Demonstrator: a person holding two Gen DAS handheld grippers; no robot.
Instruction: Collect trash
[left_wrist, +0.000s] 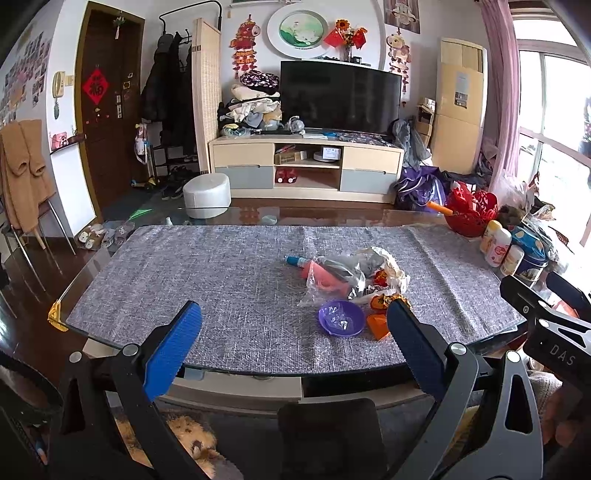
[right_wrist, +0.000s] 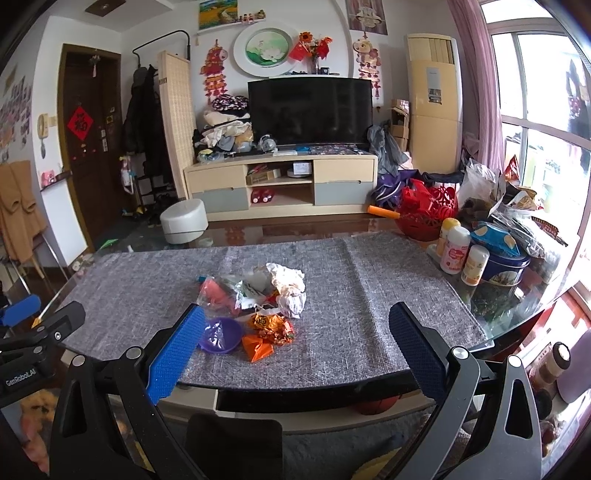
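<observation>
Both grippers sit at the near edge of the surface (left_wrist: 229, 266), spread wide, nothing between the pads. The trash pile (right_wrist: 258, 295) is a loose cluster on the grey mat, mid-surface, ahead of both. From the left gripper (left_wrist: 295, 332) it lies forward and to the right: the purple bowl (left_wrist: 340, 318) and the orange wrapper (left_wrist: 377, 325) sit just inside the right finger, with the crumpled paper (left_wrist: 384, 264) and the clear bag with pink contents (left_wrist: 325, 277) further out. From the right gripper (right_wrist: 299, 343) the same pile lies forward and to the left: the purple bowl (right_wrist: 218, 335) is just beside the left finger, the orange wrapper (right_wrist: 256, 347) and the gold foil wrapper (right_wrist: 271, 325) sit nearly between the fingers, and the crumpled paper (right_wrist: 288, 284) lies behind them. My read: the right gripper is better lined up on the near pieces; the orange wrapper is the closest target and needs only a small shift left plus forward reach. The pile's long axis runs roughly from near to far and angled left, ending at the blue-capped tube (left_wrist: 295, 260). The bottles (right_wrist: 456, 249) and the tin (right_wrist: 504, 266) on the right side stand well apart from the pile, so they shouldn't interfere. No bin or trash bag identifiable in either view.
</observation>
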